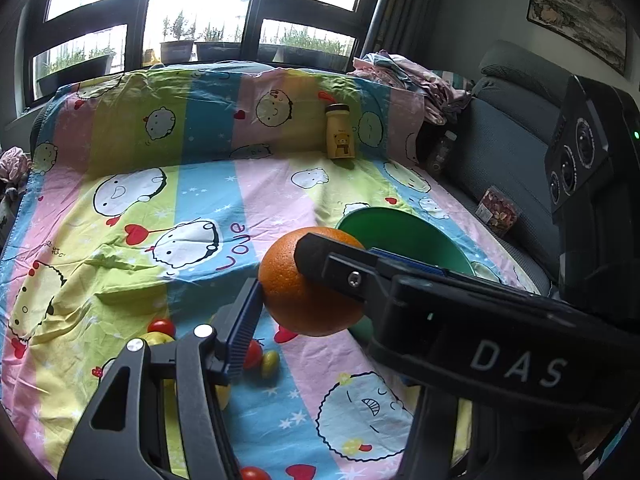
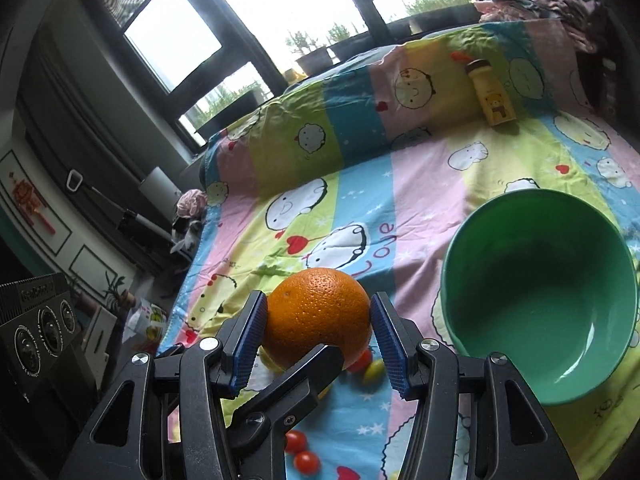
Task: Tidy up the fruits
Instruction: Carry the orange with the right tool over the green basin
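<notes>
A large orange [image 1: 296,296] [image 2: 316,312] hangs above the cartoon-print sheet, just left of the green bowl [image 1: 404,236] [image 2: 540,292]. My right gripper [image 2: 320,312] is shut on it, a blue pad on each side. My left gripper [image 1: 316,296] grips the same orange crosswise. Its left pad [image 1: 246,320] presses the peel, and its other finger is hidden behind the right gripper's body [image 1: 480,328]. In the right wrist view one left finger [image 2: 308,372] crosses in front of the orange. Red cherry tomatoes [image 2: 307,462] [image 1: 162,326] and a small yellow one [image 2: 374,372] [image 1: 270,364] lie on the sheet below.
A yellow bear-print bottle [image 1: 340,132] [image 2: 494,94] stands against the raised back of the sheet. A grey sofa cushion [image 1: 504,152] with a clear packet [image 1: 498,210] lies to the right. Crumpled clothes [image 1: 408,76] sit at the back right, and windows with plant pots are behind.
</notes>
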`<move>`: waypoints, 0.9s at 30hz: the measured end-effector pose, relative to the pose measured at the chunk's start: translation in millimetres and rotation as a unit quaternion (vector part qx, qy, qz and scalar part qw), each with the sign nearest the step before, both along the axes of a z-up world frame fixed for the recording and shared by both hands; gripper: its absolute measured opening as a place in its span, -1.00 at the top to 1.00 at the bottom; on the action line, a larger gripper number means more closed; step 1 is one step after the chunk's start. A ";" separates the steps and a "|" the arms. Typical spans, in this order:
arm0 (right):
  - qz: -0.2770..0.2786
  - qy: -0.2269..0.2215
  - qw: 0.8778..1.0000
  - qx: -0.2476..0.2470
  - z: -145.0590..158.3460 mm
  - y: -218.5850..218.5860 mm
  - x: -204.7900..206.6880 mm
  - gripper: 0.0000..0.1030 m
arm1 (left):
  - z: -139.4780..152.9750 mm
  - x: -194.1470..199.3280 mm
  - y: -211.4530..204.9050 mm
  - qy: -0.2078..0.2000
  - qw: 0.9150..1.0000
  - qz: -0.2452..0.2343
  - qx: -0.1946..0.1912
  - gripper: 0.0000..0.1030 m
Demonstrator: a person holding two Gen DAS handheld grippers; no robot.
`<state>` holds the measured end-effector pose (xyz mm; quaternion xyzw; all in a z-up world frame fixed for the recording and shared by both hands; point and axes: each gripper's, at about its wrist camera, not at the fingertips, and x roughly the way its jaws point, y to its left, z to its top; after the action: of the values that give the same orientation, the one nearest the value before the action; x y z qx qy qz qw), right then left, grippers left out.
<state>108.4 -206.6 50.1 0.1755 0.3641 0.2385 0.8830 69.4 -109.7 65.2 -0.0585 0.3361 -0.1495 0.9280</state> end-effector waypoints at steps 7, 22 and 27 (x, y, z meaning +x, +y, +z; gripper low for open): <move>-0.064 0.009 0.998 0.011 -8.6 -39.5 7.8 -0.10 | -8.4 22.5 -36.4 0.004 0.999 -0.053 0.003 -0.09; -0.160 0.065 0.985 0.013 -42.3 -96.3 24.7 -0.10 | -42.9 59.9 -87.5 0.052 0.991 -0.126 -0.015 -0.09; -0.175 0.078 0.982 0.001 -49.4 -99.0 29.0 -0.10 | -52.6 68.0 -92.5 0.068 0.989 -0.131 -0.016 -0.08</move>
<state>137.4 -305.6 0.7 0.2556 0.3954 0.0665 0.8797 137.4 -202.2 12.7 -0.0388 0.4004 -0.2704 0.8747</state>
